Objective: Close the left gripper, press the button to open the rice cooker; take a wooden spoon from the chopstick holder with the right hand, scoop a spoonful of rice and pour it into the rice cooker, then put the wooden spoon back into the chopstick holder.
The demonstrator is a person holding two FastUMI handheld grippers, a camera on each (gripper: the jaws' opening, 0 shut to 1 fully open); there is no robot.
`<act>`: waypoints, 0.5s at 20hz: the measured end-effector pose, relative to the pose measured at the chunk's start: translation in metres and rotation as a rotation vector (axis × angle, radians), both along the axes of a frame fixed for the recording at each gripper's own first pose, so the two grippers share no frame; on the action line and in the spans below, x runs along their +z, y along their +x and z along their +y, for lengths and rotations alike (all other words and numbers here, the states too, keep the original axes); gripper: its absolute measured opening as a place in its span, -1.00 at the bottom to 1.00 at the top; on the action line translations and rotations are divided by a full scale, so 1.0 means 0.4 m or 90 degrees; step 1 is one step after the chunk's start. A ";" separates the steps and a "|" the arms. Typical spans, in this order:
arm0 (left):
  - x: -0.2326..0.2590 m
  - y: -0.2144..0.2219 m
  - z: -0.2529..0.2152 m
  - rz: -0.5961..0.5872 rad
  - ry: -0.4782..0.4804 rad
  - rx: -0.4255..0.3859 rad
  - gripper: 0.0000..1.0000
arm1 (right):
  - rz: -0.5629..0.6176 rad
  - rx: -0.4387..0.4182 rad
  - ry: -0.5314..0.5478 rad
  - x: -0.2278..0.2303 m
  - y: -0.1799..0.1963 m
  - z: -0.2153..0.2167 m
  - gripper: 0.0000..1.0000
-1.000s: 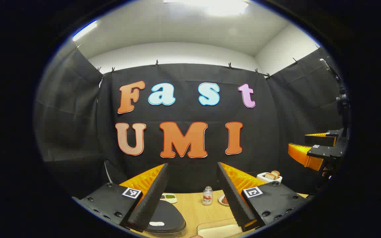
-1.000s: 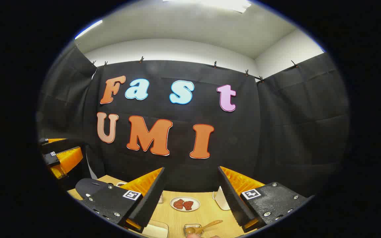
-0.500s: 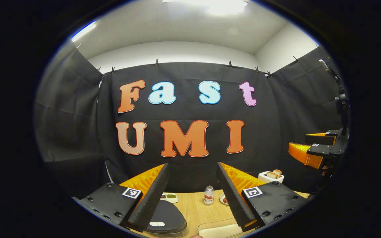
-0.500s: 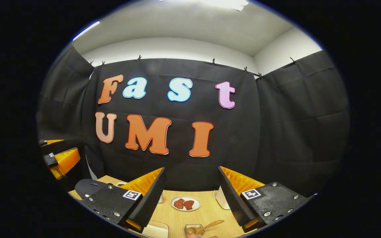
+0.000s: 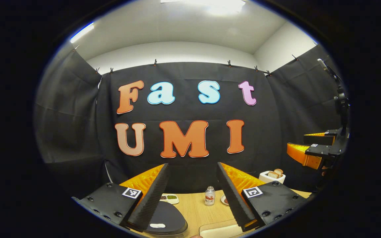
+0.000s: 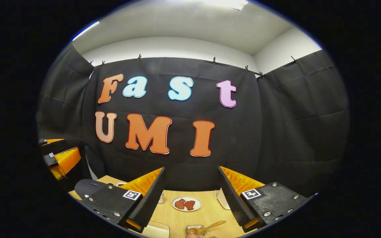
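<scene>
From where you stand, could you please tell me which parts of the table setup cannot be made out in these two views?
- Rice cooker, left gripper view: its front and button are cut off by the bottom edge and partly covered by the left finger.
- Wooden spoon, right gripper view: its holder is cut off by the bottom edge.
- Small bottle, left gripper view: too small to identify its contents.
- White container, right gripper view: mostly behind the right finger.

Two grippers (image 5: pixel 192 195) (image 6: pixel 190 195), one rice cooker (image 5: pixel 167 218), one bottle (image 5: pixel 209 195), one spoon (image 6: pixel 207 227), one meat plate (image 6: pixel 186 203).
</scene>
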State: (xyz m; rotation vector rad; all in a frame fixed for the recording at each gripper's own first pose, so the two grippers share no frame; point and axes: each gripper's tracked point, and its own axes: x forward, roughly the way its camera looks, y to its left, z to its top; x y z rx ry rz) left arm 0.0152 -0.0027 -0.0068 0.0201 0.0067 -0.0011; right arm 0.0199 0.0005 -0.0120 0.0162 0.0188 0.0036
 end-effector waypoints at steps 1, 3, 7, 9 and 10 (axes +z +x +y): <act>0.001 0.000 0.003 0.000 0.001 0.001 0.86 | 0.000 -0.002 0.001 0.001 0.001 -0.003 0.90; 0.003 0.000 0.002 0.000 0.005 0.000 0.86 | 0.000 -0.005 0.004 -0.002 0.001 -0.005 0.89; -0.003 -0.007 0.003 0.003 0.007 0.002 0.86 | 0.006 -0.005 0.009 -0.007 0.001 -0.007 0.90; -0.004 -0.011 0.006 0.003 0.009 0.003 0.92 | 0.007 -0.002 0.008 -0.009 0.000 -0.003 0.90; -0.002 -0.011 0.005 0.004 0.008 0.004 0.92 | 0.006 -0.003 0.007 -0.009 -0.002 -0.003 0.90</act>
